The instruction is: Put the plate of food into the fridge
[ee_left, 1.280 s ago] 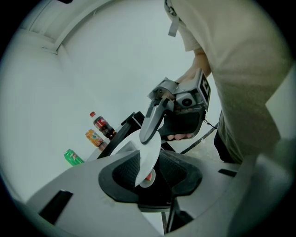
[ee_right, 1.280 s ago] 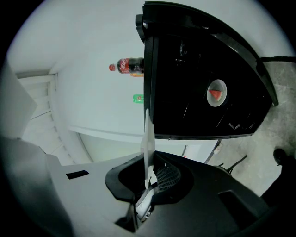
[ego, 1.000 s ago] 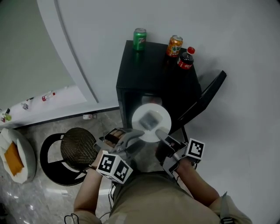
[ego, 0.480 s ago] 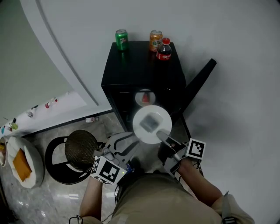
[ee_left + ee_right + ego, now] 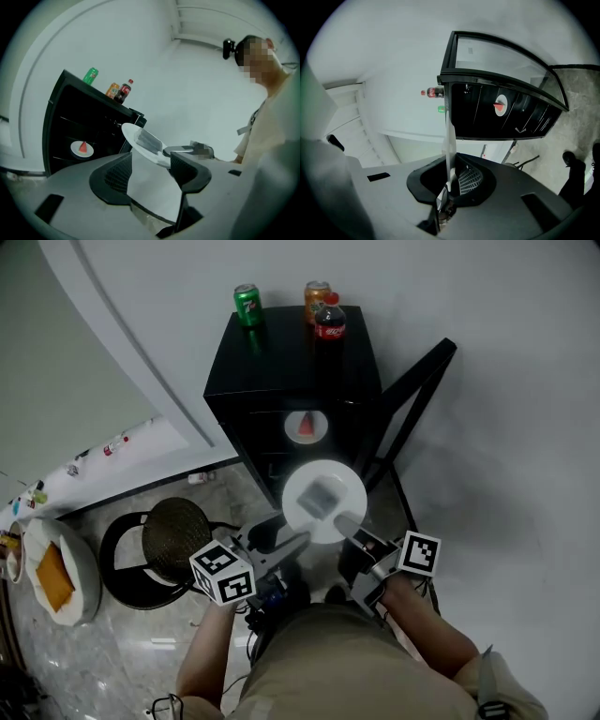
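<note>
**Plate held at its rim before the open fridge**

Nearest the person, the left gripper (image 5: 281,540) has its jaws apart. They have just been opening, and nothing sits between them. The plate lies just past its tips, untouched, so this claw seems free to steady the load or tend the door.

Just right of it, the right gripper (image 5: 345,523) has its jaws closed on the near rim of the plate (image 5: 302,512). The plate reaches out ahead of that claw and is held roughly flat, apparently so that the pale block of food (image 5: 323,493) on it stays put. A grip on the near rim also leaves the far edge free to lead in.

Beyond the plate stands the black fridge (image 5: 281,362), its door (image 5: 417,395) swung wide to the right of the right claw and clear of the path. 1 small plate (image 5: 307,426) with a red wedge already sits on a shelf inside. The carried plate appears not yet to have crossed the opening.

Farthest off, on the fridge top, stand a green can (image 5: 247,306), an orange can (image 5: 317,294) and 1 dark bottle (image 5: 329,322).
</note>
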The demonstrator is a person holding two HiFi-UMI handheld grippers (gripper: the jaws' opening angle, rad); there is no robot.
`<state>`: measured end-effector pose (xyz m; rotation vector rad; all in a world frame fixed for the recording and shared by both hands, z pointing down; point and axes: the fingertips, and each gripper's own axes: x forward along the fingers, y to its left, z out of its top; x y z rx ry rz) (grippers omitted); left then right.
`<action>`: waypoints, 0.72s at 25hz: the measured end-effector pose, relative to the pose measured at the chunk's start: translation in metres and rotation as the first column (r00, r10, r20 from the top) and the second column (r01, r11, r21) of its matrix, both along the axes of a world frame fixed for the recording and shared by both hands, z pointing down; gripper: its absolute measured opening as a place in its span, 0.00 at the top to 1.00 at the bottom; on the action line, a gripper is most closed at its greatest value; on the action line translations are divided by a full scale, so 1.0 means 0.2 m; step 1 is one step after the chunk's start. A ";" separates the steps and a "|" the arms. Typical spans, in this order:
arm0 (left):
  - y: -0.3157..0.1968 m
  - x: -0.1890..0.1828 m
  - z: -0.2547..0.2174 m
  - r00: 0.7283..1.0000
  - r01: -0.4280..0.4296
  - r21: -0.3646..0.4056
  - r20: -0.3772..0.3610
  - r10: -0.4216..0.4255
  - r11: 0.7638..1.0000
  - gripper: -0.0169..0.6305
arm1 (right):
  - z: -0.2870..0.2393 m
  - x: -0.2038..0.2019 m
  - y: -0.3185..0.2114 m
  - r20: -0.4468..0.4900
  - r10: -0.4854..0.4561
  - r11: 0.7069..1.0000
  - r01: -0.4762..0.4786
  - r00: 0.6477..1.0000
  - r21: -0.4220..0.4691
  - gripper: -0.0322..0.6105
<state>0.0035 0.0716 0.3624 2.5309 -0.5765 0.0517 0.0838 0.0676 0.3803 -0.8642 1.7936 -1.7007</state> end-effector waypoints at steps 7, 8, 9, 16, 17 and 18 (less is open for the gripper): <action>0.10 0.11 0.02 0.992 -0.011 -0.064 -0.123 0.003 0.998 0.61 | 0.02 0.03 0.10 -0.010 -0.047 0.999 0.047 0.999 0.012 0.90; 0.10 0.12 0.02 0.990 -0.011 -0.072 -0.140 0.001 0.997 0.61 | 0.02 0.03 0.11 -0.012 -0.052 0.999 0.053 0.999 0.014 0.90; 0.11 0.13 0.02 0.987 -0.011 -0.082 -0.158 -0.002 0.997 0.62 | 0.02 0.03 0.12 -0.013 -0.056 0.998 0.056 0.998 0.016 0.90; 0.12 0.15 0.04 0.974 -0.020 -0.147 -0.224 -0.013 0.989 0.71 | 0.03 0.05 0.14 -0.047 -0.074 0.996 0.076 0.996 0.042 0.90; 0.12 0.14 0.05 0.973 -0.020 -0.156 -0.231 -0.017 0.987 0.72 | 0.03 0.05 0.14 -0.053 -0.078 0.996 0.080 0.996 0.044 0.90; 0.12 0.14 0.05 0.971 -0.020 -0.166 -0.239 -0.021 0.986 0.73 | 0.04 0.04 0.14 -0.059 -0.081 0.995 0.084 0.995 0.045 0.90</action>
